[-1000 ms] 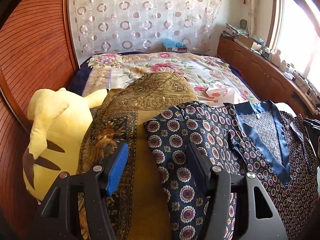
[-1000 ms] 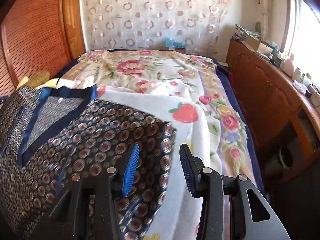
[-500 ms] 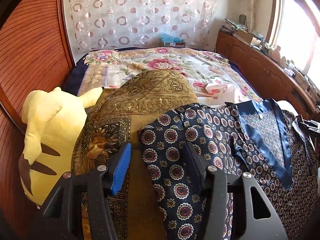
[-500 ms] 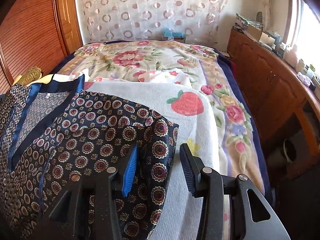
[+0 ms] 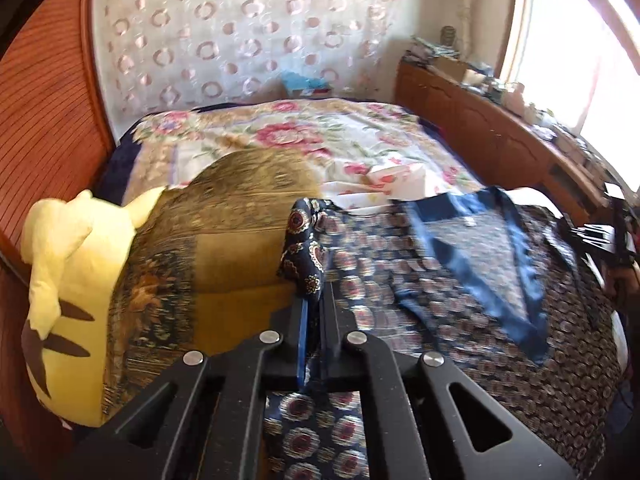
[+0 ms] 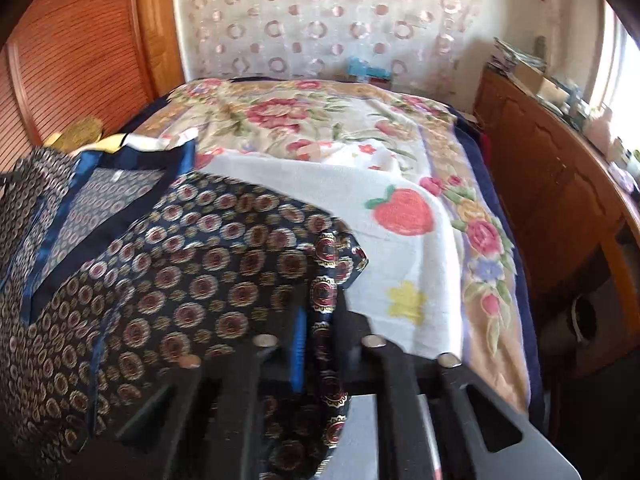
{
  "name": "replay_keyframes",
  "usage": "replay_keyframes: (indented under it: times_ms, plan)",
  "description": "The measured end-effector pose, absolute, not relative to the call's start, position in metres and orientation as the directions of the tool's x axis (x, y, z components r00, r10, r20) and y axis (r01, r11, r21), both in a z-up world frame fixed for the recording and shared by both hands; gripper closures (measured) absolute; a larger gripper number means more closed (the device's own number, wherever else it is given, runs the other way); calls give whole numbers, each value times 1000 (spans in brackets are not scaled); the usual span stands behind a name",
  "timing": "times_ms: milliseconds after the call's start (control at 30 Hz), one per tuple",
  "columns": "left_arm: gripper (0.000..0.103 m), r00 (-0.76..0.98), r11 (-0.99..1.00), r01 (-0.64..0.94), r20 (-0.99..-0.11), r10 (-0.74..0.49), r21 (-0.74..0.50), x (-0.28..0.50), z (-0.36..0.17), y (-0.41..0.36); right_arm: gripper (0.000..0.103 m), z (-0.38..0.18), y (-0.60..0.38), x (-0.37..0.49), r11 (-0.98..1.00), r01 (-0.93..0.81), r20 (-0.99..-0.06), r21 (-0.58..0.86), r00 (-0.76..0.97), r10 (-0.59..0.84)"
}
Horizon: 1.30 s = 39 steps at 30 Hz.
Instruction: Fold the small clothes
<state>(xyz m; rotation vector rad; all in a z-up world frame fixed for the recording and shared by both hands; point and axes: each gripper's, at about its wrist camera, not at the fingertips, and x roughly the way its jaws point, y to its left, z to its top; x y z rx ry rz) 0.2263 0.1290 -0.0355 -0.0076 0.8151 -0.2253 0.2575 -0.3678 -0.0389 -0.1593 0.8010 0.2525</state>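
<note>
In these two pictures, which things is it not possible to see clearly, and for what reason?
- Left wrist view: the lower hem of the patterned top is cut off by the frame edge and hidden behind the left gripper.
- Left wrist view: items on the wooden cabinet are too small and washed out by window glare.
- Right wrist view: the cloth under the right gripper is blurred.

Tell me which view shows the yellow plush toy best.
The left wrist view: the yellow plush toy fills its left side, beside the gold patterned cushion. The right wrist view shows only a yellow sliver behind the navy garment, too small to identify.
</note>
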Motion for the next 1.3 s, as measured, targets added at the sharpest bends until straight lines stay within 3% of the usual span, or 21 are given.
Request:
replay_keyframes:
  times_ms: [300, 633, 700, 1067, 1233, 1300]
  plan:
    - [98, 704, 957, 283, -664, -252, -62, 171, -11, 93, 101, -7, -337, 214, 931, -365, -644, -13, 715, 271]
    - [99, 711, 967, 250, -669, -217, -47, 100, -32, 96, 101, -3, -345, 128, 905, -425, -575, 28, 733, 362]
    - [99, 718, 980, 198, -679, -152, -9, 88, -39, 103, 101, -9, -348, 111, 902, -430, -579, 26, 729, 364]
    - [99, 771, 993, 67, -627, -113, -95, 12, -47, 144, 101, -42, -394, 19, 921, -378, -594, 90, 722, 354]
    - [98, 744, 998, 25, -666, -62, -65, -2, -62, 151, 101, -45, -413, -3, 930, -352, -625, 104, 705, 336]
    - [88, 736, 999, 16, -676, -46, -50, -1, -64, 152, 101, -46, -410, -7, 934, -350, -638, 76, 703, 315]
